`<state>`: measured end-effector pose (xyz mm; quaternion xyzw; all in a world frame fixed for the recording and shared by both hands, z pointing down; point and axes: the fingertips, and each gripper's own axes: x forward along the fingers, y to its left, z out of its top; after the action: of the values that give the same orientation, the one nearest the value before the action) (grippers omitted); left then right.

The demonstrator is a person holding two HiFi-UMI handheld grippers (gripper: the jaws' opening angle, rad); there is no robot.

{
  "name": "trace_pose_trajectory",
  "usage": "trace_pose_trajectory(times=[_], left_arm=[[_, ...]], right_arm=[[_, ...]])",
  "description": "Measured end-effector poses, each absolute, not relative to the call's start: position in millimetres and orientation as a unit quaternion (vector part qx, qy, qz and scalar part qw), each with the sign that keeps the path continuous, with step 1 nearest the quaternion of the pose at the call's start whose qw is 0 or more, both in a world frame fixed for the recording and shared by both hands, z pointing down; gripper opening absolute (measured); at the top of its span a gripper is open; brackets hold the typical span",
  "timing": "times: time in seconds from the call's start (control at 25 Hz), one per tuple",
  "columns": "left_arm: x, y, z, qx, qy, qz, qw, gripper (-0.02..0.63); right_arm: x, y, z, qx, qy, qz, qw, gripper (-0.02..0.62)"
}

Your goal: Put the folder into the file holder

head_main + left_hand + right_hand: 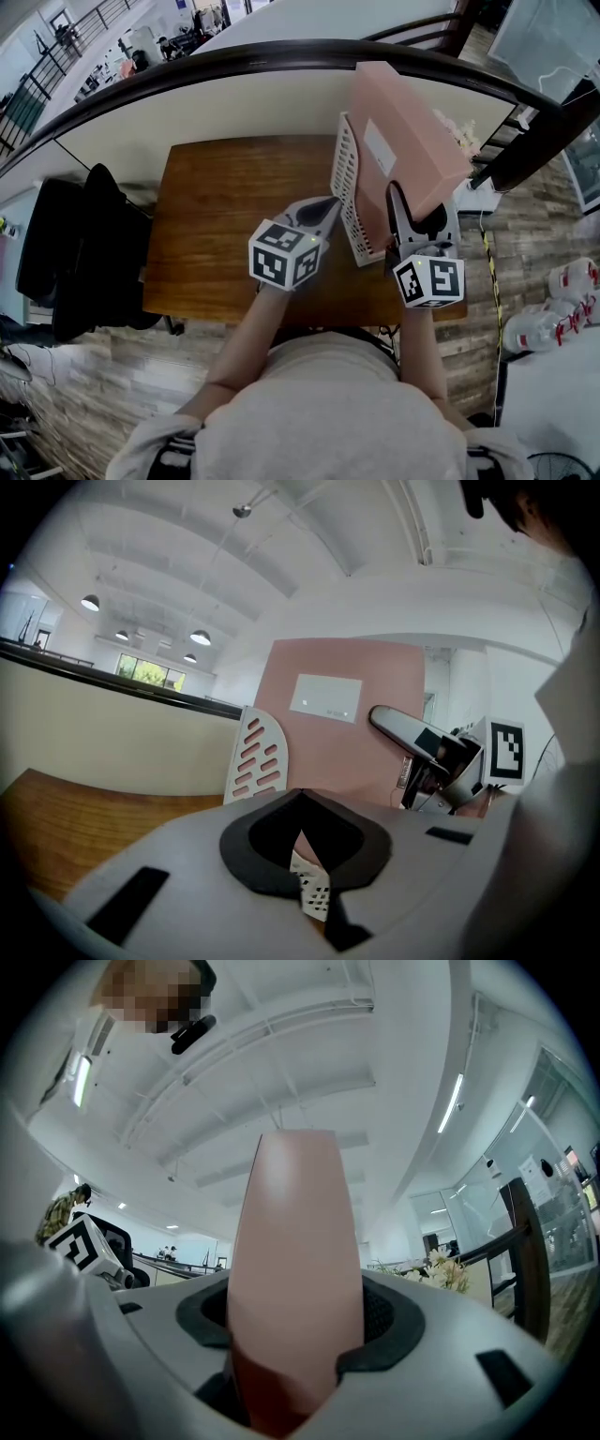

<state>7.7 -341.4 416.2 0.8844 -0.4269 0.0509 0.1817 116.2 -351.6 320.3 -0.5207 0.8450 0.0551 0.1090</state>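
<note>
The person stands at the near edge of the table with a gripper in each hand. The left gripper points right and a little down. Its jaws stand narrow, closed on a bit of white mesh at the near end of the holder.

Just right of it, the right gripper points away and slightly up. Its jaws stand wide, clamped on the narrow near edge of the pink folder, which fills the gap between its pads.

The holder sits on the right part of the table, with its slotted white side wall running near to far. The folder stands on edge just right of that wall and rises well above it. Its long axis runs near to far, and its top leans right. Its broad face, with a white label, is turned left toward the left gripper. Whether its bottom edge is seated in the holder cannot be told.
</note>
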Motion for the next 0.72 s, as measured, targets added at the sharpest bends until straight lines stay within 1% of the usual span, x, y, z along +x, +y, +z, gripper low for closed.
trace_pose_trajectory(times=[0.2, 0.6, 0.72], left_arm=[[5.3, -340.9, 417.4, 0.882, -0.431, 0.051, 0.183, 0.012], [9.7, -337.6, 426.3, 0.880, -0.428, 0.051, 0.201, 0.012], [14.9, -335.6, 426.2, 0.883, -0.423, 0.058, 0.195, 0.012]], right_arm=[[118.4, -351.4, 326.9, -0.523, 0.842, 0.056, 0.119, 0.293], [118.7, -353.5, 347.7, -0.527, 0.842, 0.038, 0.112, 0.298], [118.8, -353.7, 353.2, -0.526, 0.843, 0.033, 0.110, 0.301]])
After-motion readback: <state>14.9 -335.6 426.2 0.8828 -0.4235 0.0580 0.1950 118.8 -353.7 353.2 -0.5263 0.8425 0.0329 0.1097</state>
